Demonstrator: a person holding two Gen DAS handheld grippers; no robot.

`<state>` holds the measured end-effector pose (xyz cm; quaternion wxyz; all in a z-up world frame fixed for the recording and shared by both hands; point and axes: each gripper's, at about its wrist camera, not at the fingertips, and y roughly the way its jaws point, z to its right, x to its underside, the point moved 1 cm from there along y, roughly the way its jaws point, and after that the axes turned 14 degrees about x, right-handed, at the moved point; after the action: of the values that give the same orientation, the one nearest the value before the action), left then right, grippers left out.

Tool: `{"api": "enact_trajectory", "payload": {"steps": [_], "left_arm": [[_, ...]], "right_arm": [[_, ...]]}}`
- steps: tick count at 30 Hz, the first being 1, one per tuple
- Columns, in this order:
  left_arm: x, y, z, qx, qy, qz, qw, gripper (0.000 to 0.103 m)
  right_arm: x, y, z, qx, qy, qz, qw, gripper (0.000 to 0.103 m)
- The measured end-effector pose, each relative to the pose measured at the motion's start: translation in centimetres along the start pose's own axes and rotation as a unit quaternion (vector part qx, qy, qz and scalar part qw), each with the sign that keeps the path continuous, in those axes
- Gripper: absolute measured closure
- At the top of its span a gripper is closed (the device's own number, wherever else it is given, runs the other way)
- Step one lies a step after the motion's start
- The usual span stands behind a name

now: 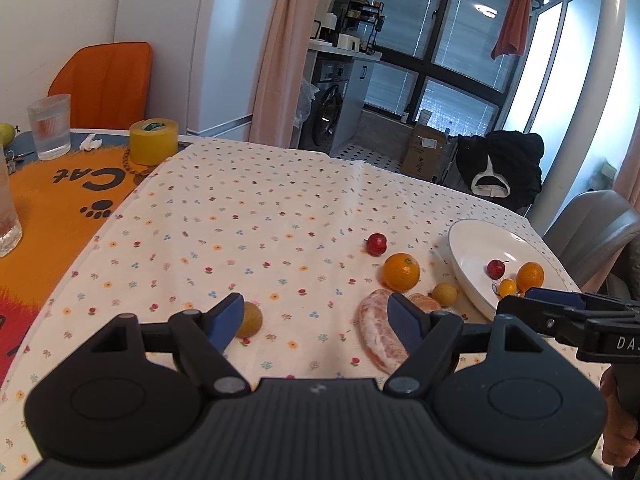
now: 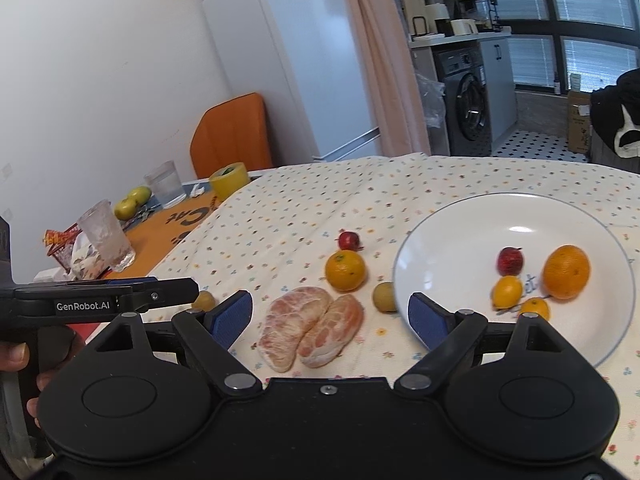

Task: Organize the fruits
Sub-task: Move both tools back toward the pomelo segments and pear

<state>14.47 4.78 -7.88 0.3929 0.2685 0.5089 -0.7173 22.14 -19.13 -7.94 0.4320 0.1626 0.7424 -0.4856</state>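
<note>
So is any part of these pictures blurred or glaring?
Right wrist view: the plate and the orange on it look motion-smeared, with window glare on the plate. Left wrist view: fruit is sharp; the bright window is washed out.

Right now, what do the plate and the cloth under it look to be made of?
Plate: probably glazed ceramic, glossy white with a thin dark rim line and a bright highlight on it.
Tablecloth: looks like thin woven fabric, matte cream with a small flower print; soft creases and ripples show.

Two oranges (image 2: 345, 270), two pomelo segments (image 2: 294, 330)
</note>
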Motion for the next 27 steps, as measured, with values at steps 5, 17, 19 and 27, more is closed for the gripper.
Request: {"api": "enact_trajectory", "payload": {"steps": [5,17,19,27], "left_arm": [[0.3,-0.2,-0.8,-0.002,-0.007,0.002,1.0,0.026],[0.8,0.5,-2.4,-0.003,-0.017,0.003,0.9998,0.037],[0.7,0.8,-2.7,-0.002,-0.02,0.0,0.9998,0.042],[1.0,2.2,-3.8,-0.001,-0.031,-0.01,0.9995,0.052]], "right_arm": [[0.1,0.6,-0.6,-0.005,-0.003,-0.008,1.0,0.025],[0.8,2.6,-1.4,-0.01,-0.003,-0.04,0.999,0.047],[0.9,2.9,-1.5,-0.009,-0.003,-0.045,0.999,0.048],[1.3,4.4,-1.8,0.0,-0.009,-0.062,0.998,0.052]]}}
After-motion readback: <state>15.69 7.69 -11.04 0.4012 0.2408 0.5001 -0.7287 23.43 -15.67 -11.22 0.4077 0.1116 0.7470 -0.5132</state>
